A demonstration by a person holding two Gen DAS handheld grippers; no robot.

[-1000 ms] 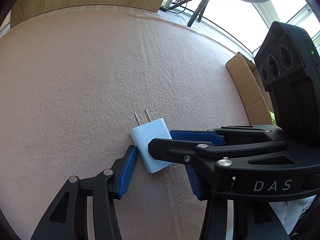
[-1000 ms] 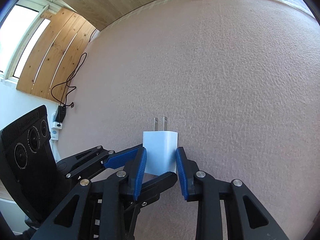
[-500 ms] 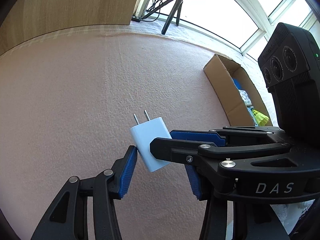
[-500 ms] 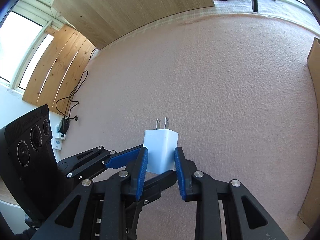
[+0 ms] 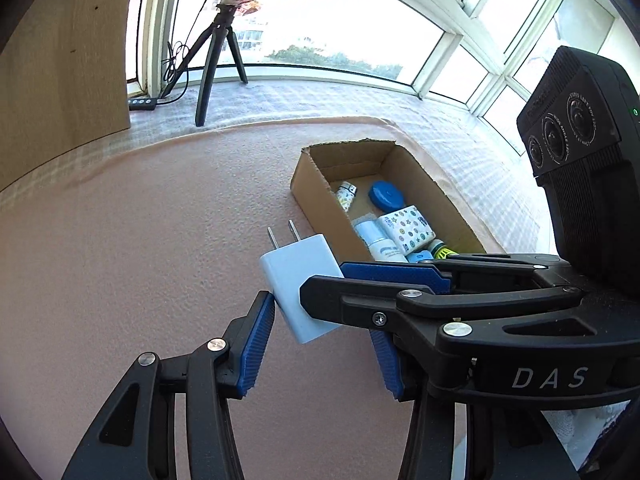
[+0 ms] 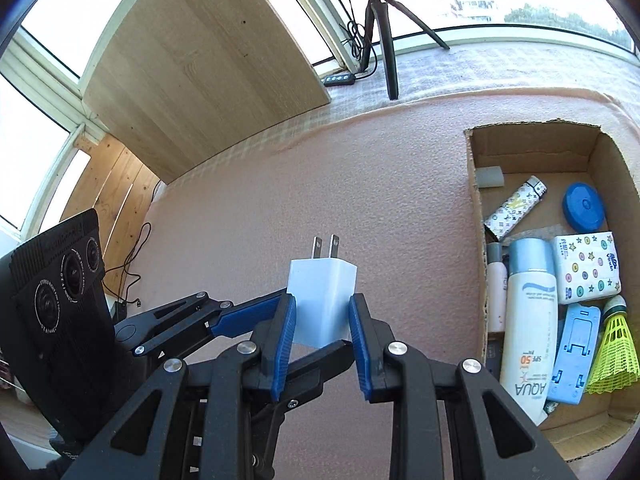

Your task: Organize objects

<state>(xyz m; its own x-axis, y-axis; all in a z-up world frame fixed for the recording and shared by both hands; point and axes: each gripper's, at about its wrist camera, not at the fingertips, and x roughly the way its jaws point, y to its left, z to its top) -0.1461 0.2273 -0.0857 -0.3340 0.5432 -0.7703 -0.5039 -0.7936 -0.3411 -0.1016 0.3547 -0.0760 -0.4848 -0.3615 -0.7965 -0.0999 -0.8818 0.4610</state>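
A white plug-in charger (image 5: 294, 280) (image 6: 322, 300) hangs above the pink mat (image 5: 120, 240), prongs pointing away. My right gripper (image 6: 322, 304) is shut on its two flat faces. My left gripper (image 5: 320, 320) spans it crosswise. Its left pad (image 5: 262, 332) rests against the charger's edge. Its other finger (image 6: 320, 358) touches the charger's near end in the right wrist view. An open cardboard box (image 5: 304, 184) (image 6: 476, 200) sits just right of the charger. It holds a sunscreen bottle (image 6: 528, 320), a yellow shuttlecock (image 6: 612, 344), a tissue pack (image 6: 588, 268) and a blue round lid (image 6: 584, 206).
A black tripod (image 5: 216, 52) stands on the windowsill behind the mat, with a cable remote beside it. A wooden board (image 6: 200, 72) leans at the back left. Cables and a plug (image 6: 120, 280) lie on the floor at the left.
Both grippers have risen together with the charger between them and swung toward the cardboard box, which has come fully into view. The charger sits the same in the jaws.
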